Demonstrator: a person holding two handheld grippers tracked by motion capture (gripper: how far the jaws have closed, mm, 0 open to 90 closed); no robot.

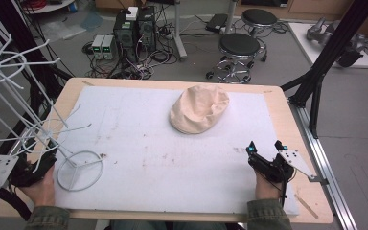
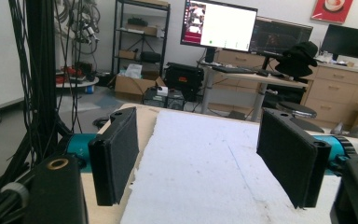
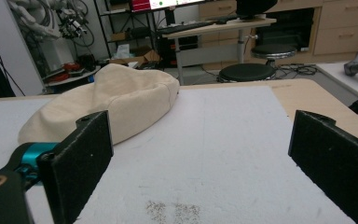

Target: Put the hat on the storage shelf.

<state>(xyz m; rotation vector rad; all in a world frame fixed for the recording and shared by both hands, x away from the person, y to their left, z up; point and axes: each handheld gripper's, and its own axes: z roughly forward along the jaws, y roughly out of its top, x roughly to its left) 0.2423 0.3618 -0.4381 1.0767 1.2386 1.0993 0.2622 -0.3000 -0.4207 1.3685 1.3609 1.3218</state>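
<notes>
Right gripper: sat at the lower right of the high view, held in the person's right hand; jaws spread wide apart with nothing between them, resting low over the white mat.
Right gripper, own view: the two black padded jaws rose from the lower left and lower right corners, bare mat between them.
Beige cap: lay on the mat above centre in the high view, well apart from both grippers; in the right gripper view it filled the left middle, beyond the left-hand jaw and not touching it.
Left gripper: sat at the lower left of the high view, in the person's left hand; seen in its own view, jaws released, wide apart and empty.
White wire rack: stood at the left of the high view, its ring base on the mat just beside the left gripper.
Table: a wooden top, its edge showing around the mat.
Background: round black stools stood on the floor beyond the table's far edge.
</notes>
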